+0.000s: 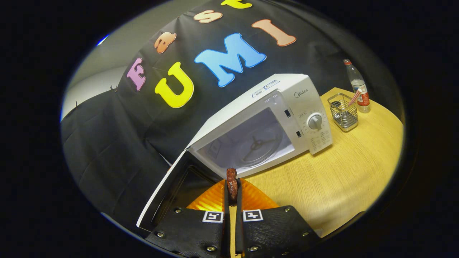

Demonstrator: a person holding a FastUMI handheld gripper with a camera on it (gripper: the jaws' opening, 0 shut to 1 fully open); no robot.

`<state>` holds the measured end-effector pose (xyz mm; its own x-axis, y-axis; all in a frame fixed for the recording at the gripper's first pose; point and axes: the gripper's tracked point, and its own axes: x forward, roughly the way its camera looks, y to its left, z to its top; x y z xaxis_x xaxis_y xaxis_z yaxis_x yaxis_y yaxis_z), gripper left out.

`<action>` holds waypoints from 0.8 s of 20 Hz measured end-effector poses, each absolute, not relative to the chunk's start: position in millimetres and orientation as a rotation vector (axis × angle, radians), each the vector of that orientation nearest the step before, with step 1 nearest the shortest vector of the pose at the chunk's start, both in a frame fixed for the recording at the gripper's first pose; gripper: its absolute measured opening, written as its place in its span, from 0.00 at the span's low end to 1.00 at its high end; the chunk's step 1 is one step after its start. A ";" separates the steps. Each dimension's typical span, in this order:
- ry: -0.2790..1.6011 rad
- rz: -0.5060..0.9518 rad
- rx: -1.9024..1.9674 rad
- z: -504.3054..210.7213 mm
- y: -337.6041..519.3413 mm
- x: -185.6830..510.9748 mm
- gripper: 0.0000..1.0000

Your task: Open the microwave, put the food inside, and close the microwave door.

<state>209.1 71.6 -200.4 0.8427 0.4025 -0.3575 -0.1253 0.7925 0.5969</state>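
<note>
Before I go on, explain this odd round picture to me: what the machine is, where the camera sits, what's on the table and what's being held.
There is no robot arm here. A person carries a hand-held gripper, a two-finger clamp, and the camera rides on it looking forward along the fingers, which is why the scene looks bent.

The two fingers are closed on a thin dark reddish-brown piece of food, holding it upright. Under the fingers is an orange plate.

Just beyond them stands a white microwave on a yellow wooden table. Its door is swung wide open, and the glass turntable inside is bare. Past the microwave stand a wire basket and a clear bottle.

So the door is open and the food is not yet inside.
</note>
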 end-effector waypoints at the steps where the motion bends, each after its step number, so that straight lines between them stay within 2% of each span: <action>1: 0.489 0.289 0.599 -202.3 72.8 215.5 0.06; 16: 0.370 0.200 0.681 -227.4 100.2 315.5 0.06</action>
<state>315.5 100.2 -227.4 0.9162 0.2989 -0.2669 -0.0604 0.7614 0.6455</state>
